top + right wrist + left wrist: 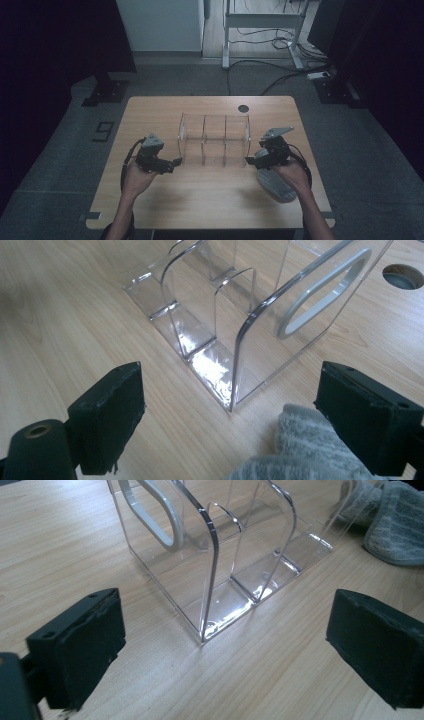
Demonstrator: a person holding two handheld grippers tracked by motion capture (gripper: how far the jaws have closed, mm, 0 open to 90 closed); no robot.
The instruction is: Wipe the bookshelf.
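Here we flank the clear rack with both claws spread wide, nothing between their pads.
From above we see left claw and right claw; the right gripper view adds a grey cloth.

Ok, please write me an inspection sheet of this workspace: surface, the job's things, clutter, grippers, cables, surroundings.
Surface: wooden table, round hole near the far edge.
Job's things: clear organizer, upright mid-table, compartments empty, oval handle cut-out in each end wall.
Clutter: grey cloth on the table under the right hand.
Grippers: left gripper open at the organizer's left end, not touching; right gripper open at its right end, not touching.
Cables: one trails from each gripper; more lie on the floor behind the table.
Surroundings: grey carpet, white desk frame behind, dark stands at both sides.
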